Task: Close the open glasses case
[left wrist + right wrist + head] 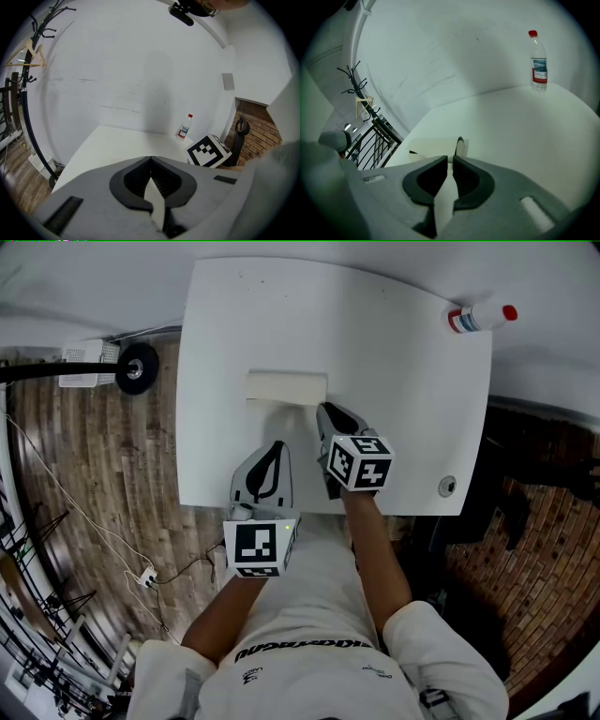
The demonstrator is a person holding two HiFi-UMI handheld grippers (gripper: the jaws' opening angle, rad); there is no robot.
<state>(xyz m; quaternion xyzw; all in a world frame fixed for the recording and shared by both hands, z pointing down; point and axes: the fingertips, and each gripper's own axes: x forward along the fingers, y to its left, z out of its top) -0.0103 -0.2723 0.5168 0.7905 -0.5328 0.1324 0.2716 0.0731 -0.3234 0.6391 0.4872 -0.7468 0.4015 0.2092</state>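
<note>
Nearest, left gripper (pixel 277 451) at front edge of table (pixel 403 409), jaws pressed together on nothing. Just beyond, right gripper (pixel 326 413), jaws all but touching, empty, tips just beside right end of glasses case (pixel 286 387), long axis lying crosswise. Far right corner: bottle (pixel 480 318), well clear.

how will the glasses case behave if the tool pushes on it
The glasses case is probably stiff: its edges look straight and boxy. Lying low and long on the smooth white table, it would likely slide rather than tip.
</note>
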